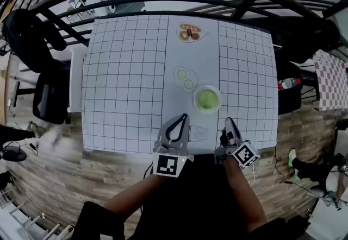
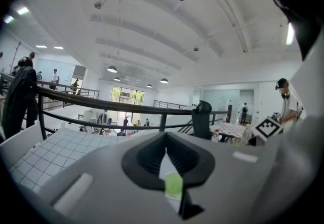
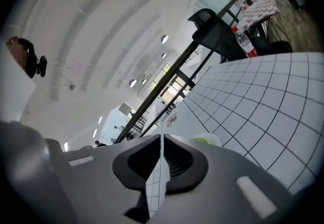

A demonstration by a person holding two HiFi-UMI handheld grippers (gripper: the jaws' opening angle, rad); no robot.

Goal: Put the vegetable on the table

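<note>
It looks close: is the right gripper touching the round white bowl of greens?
Apart. Head view shows bare tabletop between the right gripper and the round white bowl.

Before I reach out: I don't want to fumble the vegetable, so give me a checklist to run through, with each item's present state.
1. The vegetable is in the bowl: ok, something green lies inside.
2. The left gripper is empty: ok, jaws together on nothing.
3. The right gripper is empty: ok, jaws together on nothing.
4. Jaws wide enough to take it: not ok, both are shut.
5. Free spot on the table: ok, bare cloth left of the bowl.
6. Number of pieces: cannot tell.
</note>
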